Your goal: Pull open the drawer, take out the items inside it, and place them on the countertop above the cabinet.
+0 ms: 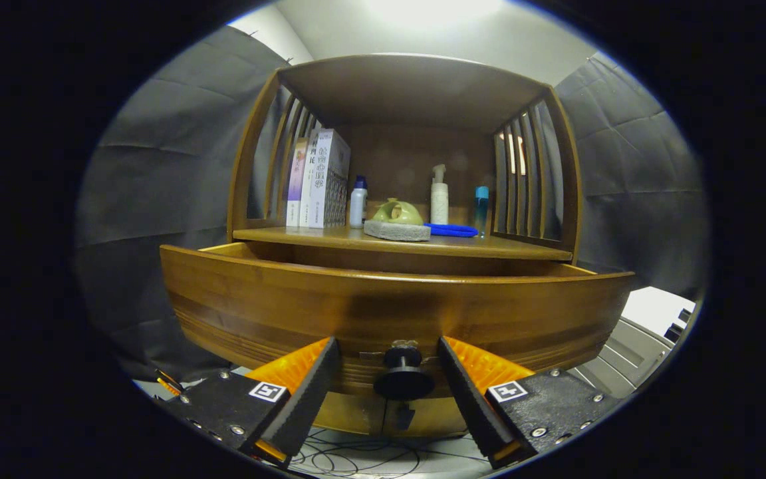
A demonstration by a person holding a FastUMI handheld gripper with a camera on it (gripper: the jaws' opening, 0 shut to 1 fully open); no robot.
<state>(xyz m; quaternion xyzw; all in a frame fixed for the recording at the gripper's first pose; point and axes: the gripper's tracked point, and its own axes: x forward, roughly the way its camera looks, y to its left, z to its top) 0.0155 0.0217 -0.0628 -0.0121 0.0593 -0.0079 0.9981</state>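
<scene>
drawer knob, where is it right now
In the gripper view the knob sits low on the drawer front, between the open gripper fingers, untouched.

Lit from a bright glare overhead [433, 10], washing the ceiling white; dim and shadowed deep inside the cabinet [403, 166] (back panel murky); strong fisheye bowing of the drawer front [396, 309]; sharp at centre, softer toward the rim; fingers [303, 392] spread, in shadow.

No legible text on books [320, 179]
</scene>
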